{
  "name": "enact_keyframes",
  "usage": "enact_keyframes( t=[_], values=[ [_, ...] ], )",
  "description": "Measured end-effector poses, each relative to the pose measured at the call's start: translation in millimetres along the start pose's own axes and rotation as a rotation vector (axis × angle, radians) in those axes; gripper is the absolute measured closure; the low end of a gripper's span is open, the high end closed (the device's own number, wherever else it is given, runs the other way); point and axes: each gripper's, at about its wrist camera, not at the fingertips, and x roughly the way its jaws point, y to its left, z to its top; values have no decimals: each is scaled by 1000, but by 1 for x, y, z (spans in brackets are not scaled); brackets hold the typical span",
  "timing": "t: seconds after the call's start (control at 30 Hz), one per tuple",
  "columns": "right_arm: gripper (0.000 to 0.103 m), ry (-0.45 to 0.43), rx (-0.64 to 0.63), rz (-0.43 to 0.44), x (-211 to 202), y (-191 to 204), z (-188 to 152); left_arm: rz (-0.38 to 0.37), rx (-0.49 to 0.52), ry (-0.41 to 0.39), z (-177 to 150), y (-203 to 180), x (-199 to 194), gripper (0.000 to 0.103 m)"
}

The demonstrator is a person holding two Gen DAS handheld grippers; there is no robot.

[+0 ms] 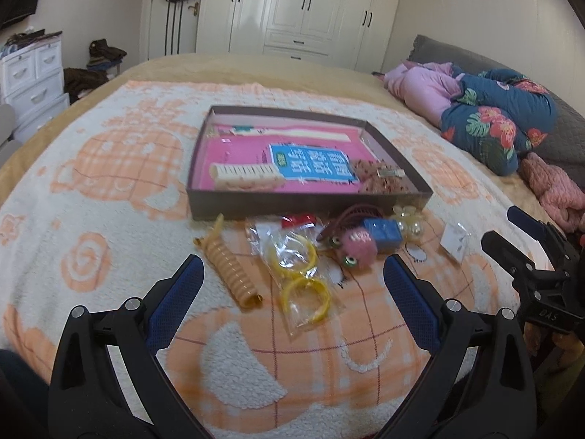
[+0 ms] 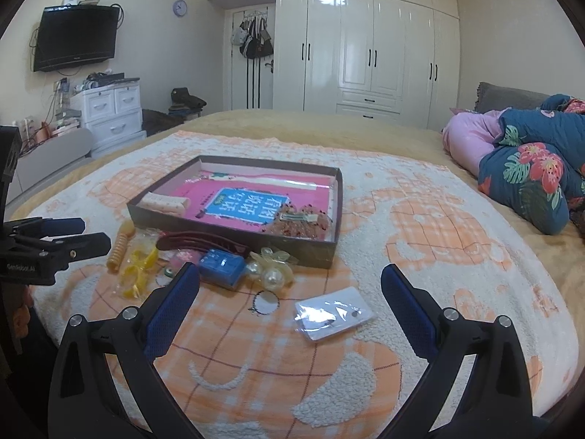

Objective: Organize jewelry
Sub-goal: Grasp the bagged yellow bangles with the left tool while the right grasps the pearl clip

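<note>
Left wrist: my left gripper (image 1: 292,269) spread wide, holding nothing, over clear bag of yellow rings (image 1: 298,274) on orange-white fleece blanket (image 1: 109,190) | right wrist: my right gripper (image 2: 290,276) wide apart, empty, above white jewelry card in plastic (image 2: 334,312) | shallow brown cardboard box (image 2: 234,232) just behind clutter

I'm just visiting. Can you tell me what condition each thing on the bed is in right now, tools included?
Left gripper: jaws open, holding nothing.
Right gripper: jaws open, holding nothing.
Box: lidless, partly filled.
Cream hair clip: inside the box.
Spiral hair tie: outside the box, on the blanket.
Yellow rings: sealed in a clear bag, outside the box.
Blue case: closed, outside the box.
Earring card: flat on the blanket, apart from the pile.
</note>
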Motion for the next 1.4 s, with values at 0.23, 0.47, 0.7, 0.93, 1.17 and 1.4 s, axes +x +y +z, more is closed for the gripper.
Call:
enact_keyframes(
  t=[0.23,0.47,0.7,0.93,1.17,1.4],
  values=[
    [6,40,32,4,14,-11,0,-38,-16,62,-3,-4,20,35],
    [6,80,24,20,28,-10,-2,-82,-43,130,-3,-6,43,43],
    [7,142,37,43,51,-8,0,-57,-39,175,-6,-8,56,43],
    [28,251,84,78,91,-11,7,-38,-13,175,-6,-13,62,43],
    [32,289,119,138,107,-8,8,-31,11,181,-7,-17,70,55],
    [49,303,180,168,123,-14,11,-38,17,180,-9,-16,67,61]
  ],
)
